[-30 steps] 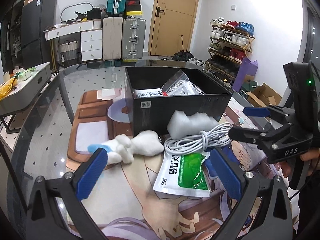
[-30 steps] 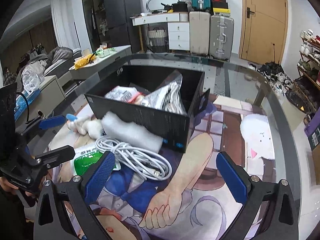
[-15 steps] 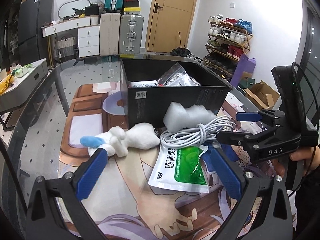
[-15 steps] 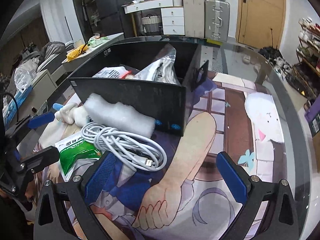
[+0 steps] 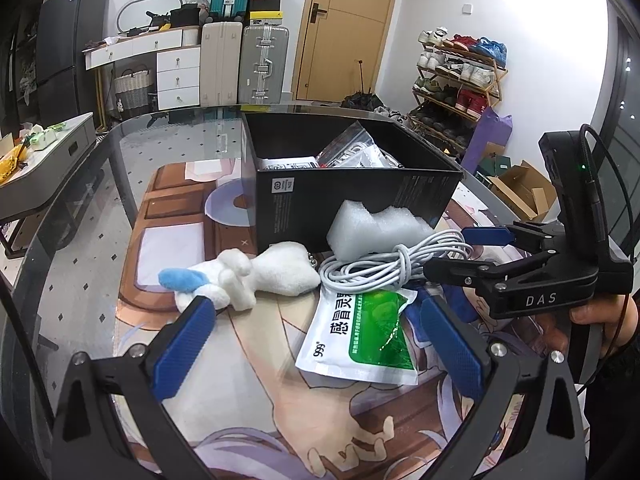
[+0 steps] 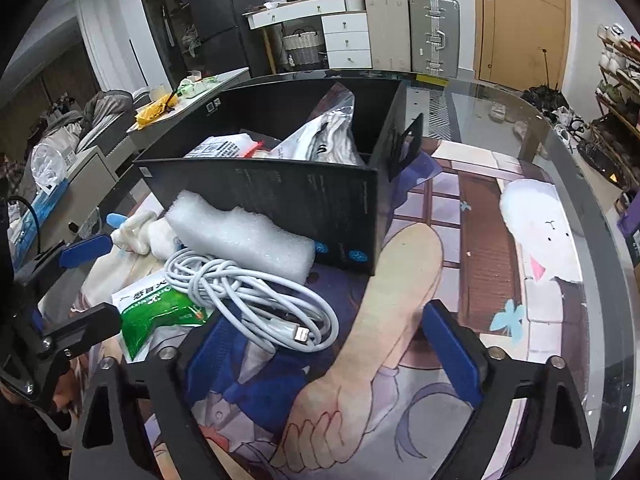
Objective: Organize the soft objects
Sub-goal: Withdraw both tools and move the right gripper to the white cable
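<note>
Both grippers stand wide and empty; the right gripper noses at the coiled white cable, which lies on the green medicine sachet against the foam block beside the black box; best to pinch the bundled middle, so loops don't trail; left gripper hovers before the plush toy.

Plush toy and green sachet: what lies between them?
In the left wrist view, only bare mat separates the plush toy from the green sachet; the cable lies behind that gap.
</note>
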Action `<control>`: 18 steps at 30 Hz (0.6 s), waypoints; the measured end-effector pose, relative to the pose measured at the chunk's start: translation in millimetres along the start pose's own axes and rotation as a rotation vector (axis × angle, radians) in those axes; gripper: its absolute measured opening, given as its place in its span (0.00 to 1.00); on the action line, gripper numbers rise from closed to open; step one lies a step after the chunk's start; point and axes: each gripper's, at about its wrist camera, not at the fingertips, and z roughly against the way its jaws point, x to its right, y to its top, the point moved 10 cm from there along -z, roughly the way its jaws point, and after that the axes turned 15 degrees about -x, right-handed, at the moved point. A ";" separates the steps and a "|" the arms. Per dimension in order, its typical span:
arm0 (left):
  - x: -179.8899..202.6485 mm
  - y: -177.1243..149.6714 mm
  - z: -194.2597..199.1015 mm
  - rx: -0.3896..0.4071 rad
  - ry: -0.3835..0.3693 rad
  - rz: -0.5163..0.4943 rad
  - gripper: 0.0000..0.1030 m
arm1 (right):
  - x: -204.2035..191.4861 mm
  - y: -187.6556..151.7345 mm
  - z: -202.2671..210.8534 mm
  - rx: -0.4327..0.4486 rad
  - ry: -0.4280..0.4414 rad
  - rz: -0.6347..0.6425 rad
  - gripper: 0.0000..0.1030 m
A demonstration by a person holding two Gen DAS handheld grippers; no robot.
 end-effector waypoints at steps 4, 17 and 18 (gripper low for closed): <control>-0.1 -0.7 -0.4 0.000 -0.002 0.003 1.00 | -6.7 0.1 0.5 0.003 0.033 0.028 0.72; -0.8 -1.5 -2.9 -0.009 -0.007 0.012 1.00 | -14.8 -15.5 14.2 0.020 0.087 0.063 0.36; -1.6 -1.3 -3.1 -0.010 -0.008 0.013 1.00 | -12.9 -18.2 15.7 0.024 0.087 0.059 0.34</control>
